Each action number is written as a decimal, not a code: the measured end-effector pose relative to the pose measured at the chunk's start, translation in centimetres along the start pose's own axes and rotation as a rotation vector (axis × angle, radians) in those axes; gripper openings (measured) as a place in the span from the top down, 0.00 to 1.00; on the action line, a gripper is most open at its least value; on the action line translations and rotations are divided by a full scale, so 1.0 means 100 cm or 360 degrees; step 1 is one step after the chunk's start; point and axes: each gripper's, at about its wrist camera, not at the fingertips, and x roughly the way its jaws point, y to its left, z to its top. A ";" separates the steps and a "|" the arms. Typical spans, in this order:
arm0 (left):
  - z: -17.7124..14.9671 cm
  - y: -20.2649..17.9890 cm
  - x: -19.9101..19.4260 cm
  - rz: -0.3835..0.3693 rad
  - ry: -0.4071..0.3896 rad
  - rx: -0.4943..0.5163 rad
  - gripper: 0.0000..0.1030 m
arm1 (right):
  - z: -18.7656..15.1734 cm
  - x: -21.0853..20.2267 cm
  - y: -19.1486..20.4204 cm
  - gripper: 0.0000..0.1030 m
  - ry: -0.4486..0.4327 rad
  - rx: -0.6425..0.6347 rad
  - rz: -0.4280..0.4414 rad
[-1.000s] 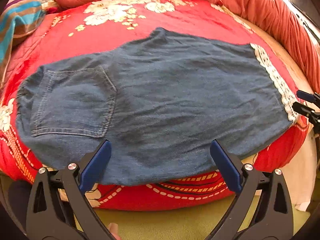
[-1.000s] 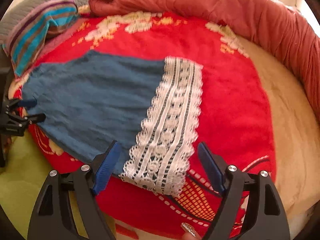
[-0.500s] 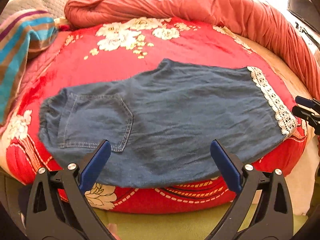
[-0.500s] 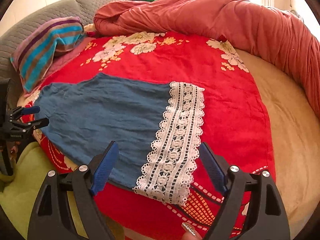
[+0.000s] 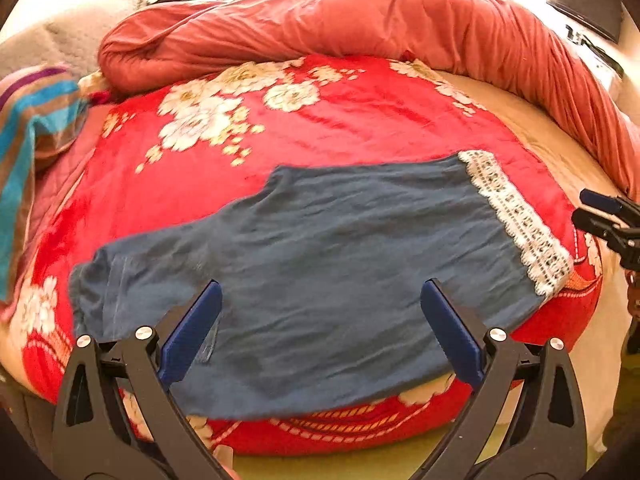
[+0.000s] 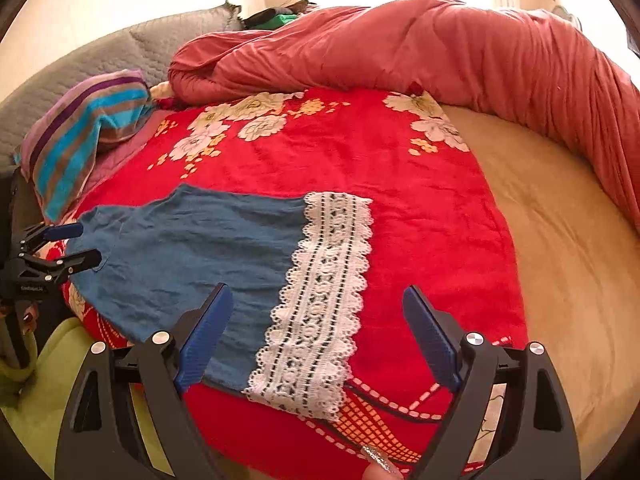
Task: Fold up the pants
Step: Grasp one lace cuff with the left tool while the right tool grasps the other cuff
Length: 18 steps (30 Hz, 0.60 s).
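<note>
Blue denim pants (image 5: pixel 320 264) with a white lace hem (image 5: pixel 516 220) lie flat, folded lengthwise, on a red floral blanket (image 5: pixel 320 120); waist and back pocket at the left, hem at the right. My left gripper (image 5: pixel 320 332) is open and empty, above the pants' near edge. My right gripper (image 6: pixel 316 340) is open and empty, above the lace hem (image 6: pixel 320 304). Each gripper shows in the other's view: the right (image 5: pixel 600 216) beyond the hem, the left (image 6: pixel 60 248) at the waist end of the pants (image 6: pixel 192 256).
A rolled salmon-red duvet (image 5: pixel 360 28) runs along the back and right of the bed. A striped pillow (image 6: pixel 84 132) lies at the far left. Beige sheet (image 6: pixel 568 240) lies bare at the right. A green surface (image 6: pixel 44 396) shows below the bed's near edge.
Both grippers have drawn back and risen from the pants, so more of the bed shows. The pants lie as before. Both grippers stay open.
</note>
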 end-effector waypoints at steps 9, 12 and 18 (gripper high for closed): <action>0.042 -0.037 0.011 -0.0041 -0.0011 0.0113 0.09 | -0.007 -0.008 -0.019 0.17 -0.0048 0.0042 -0.0040; 0.054 -0.046 0.018 -0.0066 0.0001 0.0132 0.09 | -0.010 -0.008 -0.020 0.17 -0.0054 0.0026 -0.0054; 0.076 -0.069 0.034 -0.0096 0.0001 0.0218 0.09 | -0.017 0.000 -0.021 0.17 -0.0021 0.0031 0.0000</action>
